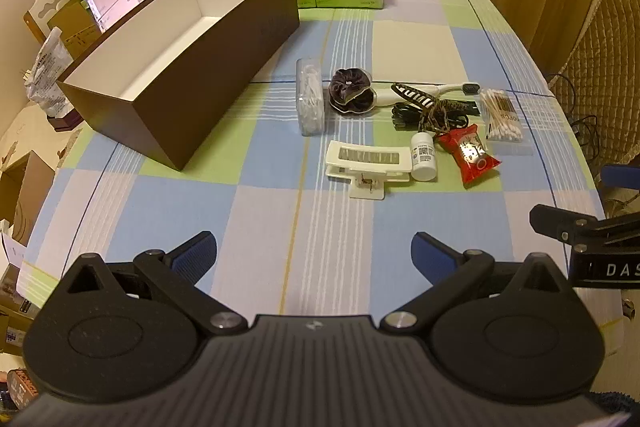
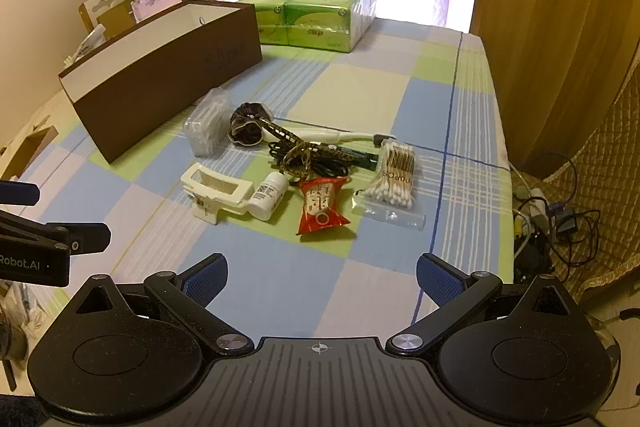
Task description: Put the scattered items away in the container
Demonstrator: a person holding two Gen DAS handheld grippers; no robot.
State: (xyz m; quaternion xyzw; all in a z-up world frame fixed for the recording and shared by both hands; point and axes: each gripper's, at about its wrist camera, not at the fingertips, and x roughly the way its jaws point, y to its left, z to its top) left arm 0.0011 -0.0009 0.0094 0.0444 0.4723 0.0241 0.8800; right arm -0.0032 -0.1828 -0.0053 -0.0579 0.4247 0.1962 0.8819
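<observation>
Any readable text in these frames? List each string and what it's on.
"DAS": right gripper body, cut off by the frame edge.
"Robot.AI": left gripper body.
"00PCS": cotton swab bag, first character unclear.
Too small or blurred: bottle label, red packet, green tissue packs, brown box imprint.

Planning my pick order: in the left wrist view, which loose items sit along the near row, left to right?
White hair clip → small white bottle → red snack packet.
</observation>
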